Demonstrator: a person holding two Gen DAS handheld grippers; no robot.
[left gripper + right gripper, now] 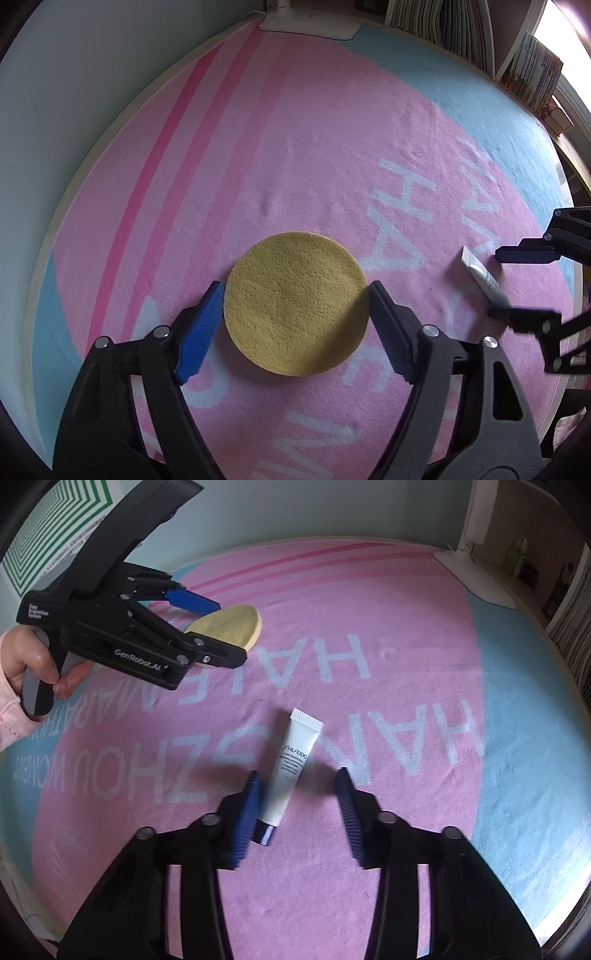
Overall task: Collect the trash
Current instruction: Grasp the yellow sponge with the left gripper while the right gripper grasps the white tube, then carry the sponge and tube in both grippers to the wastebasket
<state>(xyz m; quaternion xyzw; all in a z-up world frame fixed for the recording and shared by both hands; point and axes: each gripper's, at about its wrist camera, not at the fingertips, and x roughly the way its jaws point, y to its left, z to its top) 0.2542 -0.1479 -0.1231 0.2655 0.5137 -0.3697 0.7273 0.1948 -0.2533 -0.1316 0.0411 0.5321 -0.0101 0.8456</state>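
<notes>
left claw [295, 291]: apart, astride sponge [295, 304], seemingly touching | right claw [299, 775]: apart, tube [286, 775] between, nearer left pad

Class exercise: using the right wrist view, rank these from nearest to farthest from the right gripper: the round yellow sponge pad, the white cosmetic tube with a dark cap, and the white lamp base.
1. White cosmetic tube with a dark cap: between the right gripper fingers.
2. Round yellow sponge pad: upper left, under the left gripper.
3. White lamp base: far upper right, at the mat's edge.
</notes>
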